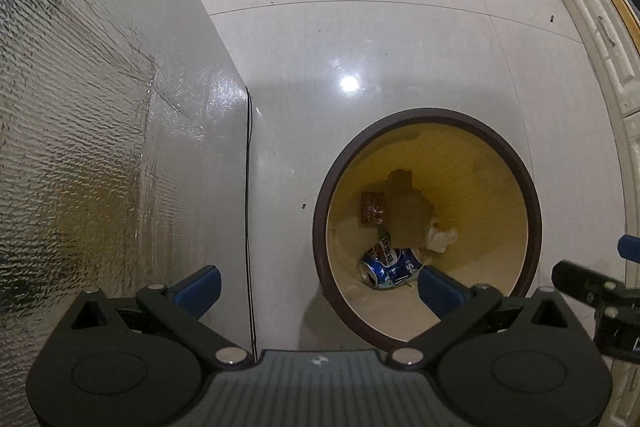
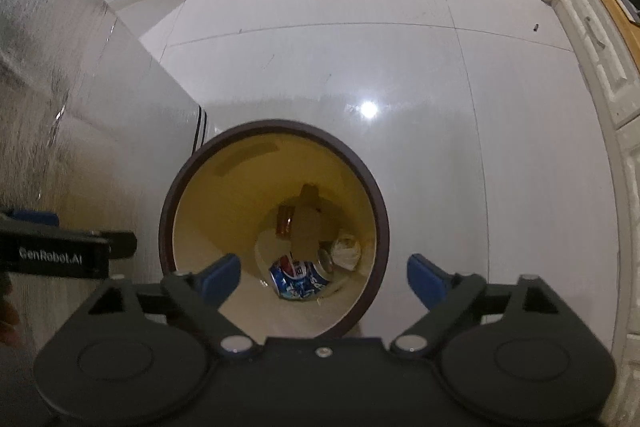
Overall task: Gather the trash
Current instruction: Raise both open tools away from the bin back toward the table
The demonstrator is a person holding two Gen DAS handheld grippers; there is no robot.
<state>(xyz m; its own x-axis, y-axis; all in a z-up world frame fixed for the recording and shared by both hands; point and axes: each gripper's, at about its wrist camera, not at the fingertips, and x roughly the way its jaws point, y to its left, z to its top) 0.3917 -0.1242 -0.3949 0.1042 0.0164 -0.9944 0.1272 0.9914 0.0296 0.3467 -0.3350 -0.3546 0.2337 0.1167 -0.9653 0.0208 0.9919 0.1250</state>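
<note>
A round bin [image 1: 532, 195] with a dark brown rim and yellow inside stands on the pale floor; its rim [image 2: 372, 187] also shows in the right wrist view. At its bottom lie a crushed blue soda can [image 1: 390, 267] [image 2: 298, 279], a brown wrapper [image 1: 372, 207] [image 2: 285, 221] and a crumpled white wad [image 1: 440, 239] [image 2: 346, 251]. My left gripper [image 1: 318, 285] hangs open over the bin's left edge, nothing between its blue pads. My right gripper [image 2: 324, 277] stands open above the bin's mouth, also with nothing in it.
A silvery textured appliance side [image 1: 100, 127] rises at the left, with a black cord [image 1: 250, 227] running down its edge. White cabinet fronts [image 1: 600, 47] line the right. Glossy tiled floor [image 2: 340, 67] stretches beyond the bin. The other gripper's black body [image 2: 60, 255] shows at the left edge.
</note>
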